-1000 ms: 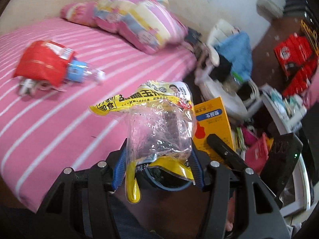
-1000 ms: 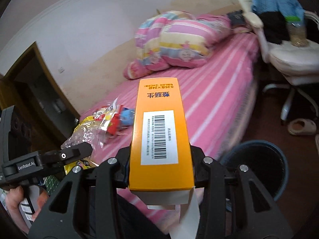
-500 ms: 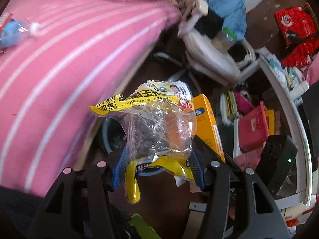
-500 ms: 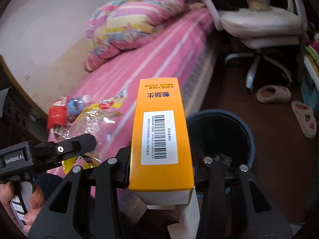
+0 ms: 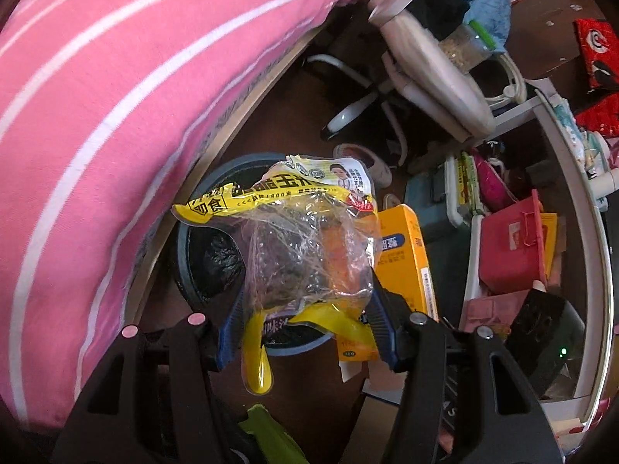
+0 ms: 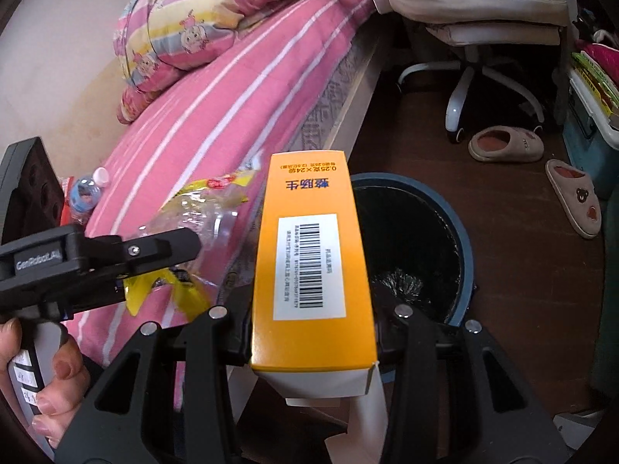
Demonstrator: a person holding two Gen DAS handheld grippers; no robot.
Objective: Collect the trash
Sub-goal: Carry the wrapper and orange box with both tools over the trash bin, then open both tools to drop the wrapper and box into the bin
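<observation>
The bed (image 5: 116, 123) is the biggest thing here. It has a pink sheet with white stripes, and it fills the left side of both views. A puffy quilt (image 6: 185, 27) with cartoon faces lies at its far end.

A white chair (image 6: 476, 4) stands past the foot of the bed. Two slippers (image 6: 506, 143) lie on the brown floor near its wheels.

A round bin (image 6: 418, 247) with a blue rim and a black bag inside sits on the floor, just beside the bed.

The right claw (image 6: 313, 317) is clenched on an orange box (image 6: 313, 263). The box has a white label with a bar code on top. It hangs over the left edge of the bin, with its far end pointing at the bed.

The left claw (image 5: 301, 309) is clenched on a wrapper (image 5: 301, 239). The wrapper is clear and crinkly with a yellow top. In the left view it hangs right over the bin, and the box shows just to its right. A hand (image 6: 42, 379) grips the handle of this claw.

A small bottle (image 6: 87, 193) with a white cap lies on the bed, well apart from the bin.
</observation>
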